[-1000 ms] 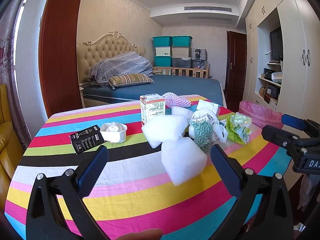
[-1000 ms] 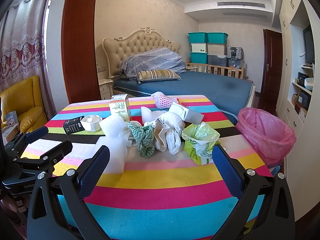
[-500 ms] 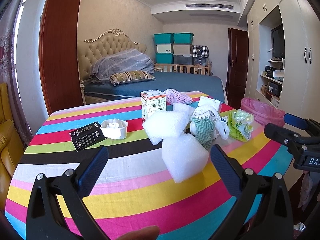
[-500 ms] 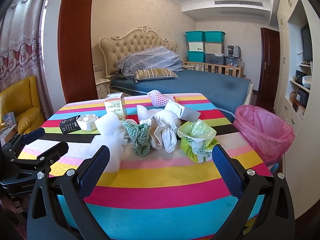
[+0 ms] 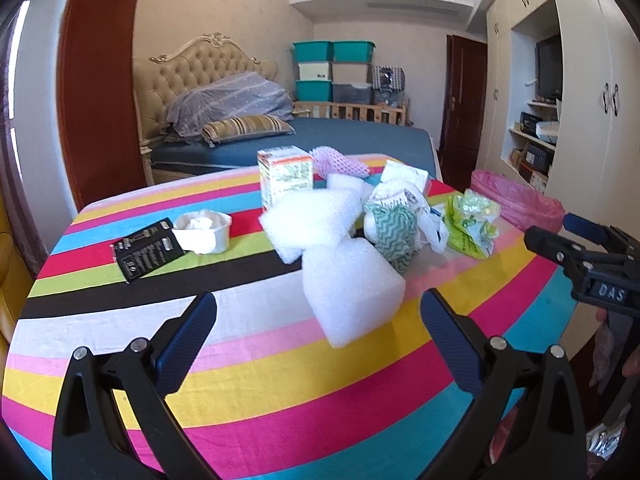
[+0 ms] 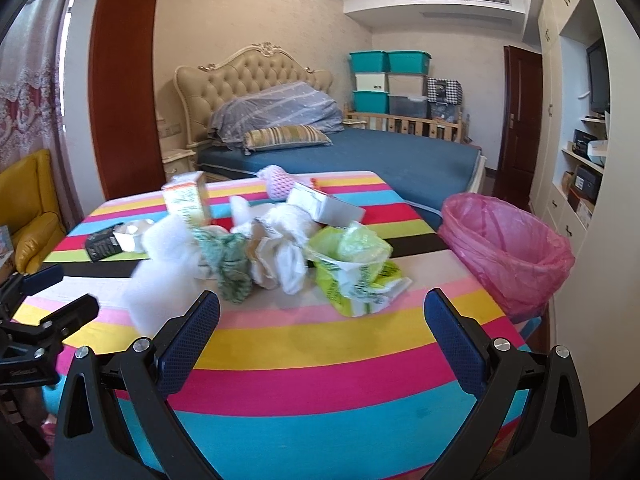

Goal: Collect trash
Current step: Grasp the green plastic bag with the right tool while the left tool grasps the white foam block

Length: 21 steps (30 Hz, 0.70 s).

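Because both the left gripper (image 5: 318, 322) and right gripper (image 6: 322, 320) hang empty with jaws spread, the white squashy foam block (image 5: 350, 290), nearest of the bench's (image 5: 248, 364) litter, probably wants a light squeeze across its flat sides

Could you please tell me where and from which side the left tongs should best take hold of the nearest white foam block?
Probably across the foam block at its two side faces, coming straight forward from the near table edge. It lies directly ahead of the open left tongs, near corner toward them, its sides free; behind, it crowds a second foam piece and a green patterned cloth.
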Each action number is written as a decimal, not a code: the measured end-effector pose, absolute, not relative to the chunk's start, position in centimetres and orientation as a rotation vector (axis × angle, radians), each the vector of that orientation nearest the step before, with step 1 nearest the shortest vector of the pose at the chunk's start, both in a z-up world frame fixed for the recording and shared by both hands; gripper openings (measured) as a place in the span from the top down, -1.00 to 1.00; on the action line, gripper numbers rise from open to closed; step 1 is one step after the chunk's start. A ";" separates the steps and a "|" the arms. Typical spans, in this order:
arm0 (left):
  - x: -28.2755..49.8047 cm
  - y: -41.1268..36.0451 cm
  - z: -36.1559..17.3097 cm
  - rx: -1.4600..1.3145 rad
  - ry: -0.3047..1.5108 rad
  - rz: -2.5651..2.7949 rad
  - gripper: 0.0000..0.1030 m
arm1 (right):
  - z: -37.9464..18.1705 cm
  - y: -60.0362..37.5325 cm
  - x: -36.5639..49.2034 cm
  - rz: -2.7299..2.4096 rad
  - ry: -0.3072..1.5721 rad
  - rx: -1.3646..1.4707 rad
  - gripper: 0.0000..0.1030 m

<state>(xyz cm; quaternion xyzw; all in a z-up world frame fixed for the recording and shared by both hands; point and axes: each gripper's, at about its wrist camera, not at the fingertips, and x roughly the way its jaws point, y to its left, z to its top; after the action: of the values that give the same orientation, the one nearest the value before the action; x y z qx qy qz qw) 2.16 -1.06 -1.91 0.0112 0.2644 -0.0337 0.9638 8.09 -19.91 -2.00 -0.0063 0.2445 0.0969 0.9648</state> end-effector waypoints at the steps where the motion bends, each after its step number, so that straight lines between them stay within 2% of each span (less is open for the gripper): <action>1: 2.4 -1.2 -2.1 0.028 0.544 -0.073 -0.91 | -2.2 -20.2 8.6 0.189 0.500 -0.019 -0.87; 21: 10.3 -4.1 -4.9 0.031 0.722 -0.091 -0.90 | -6.0 -21.4 20.5 0.242 0.721 -0.132 -0.87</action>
<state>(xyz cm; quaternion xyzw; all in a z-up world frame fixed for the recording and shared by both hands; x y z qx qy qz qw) 10.31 -4.07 -4.94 0.0154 0.3529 -0.0443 0.9345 20.52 -21.40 -5.95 -0.0644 0.3514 0.1179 0.9265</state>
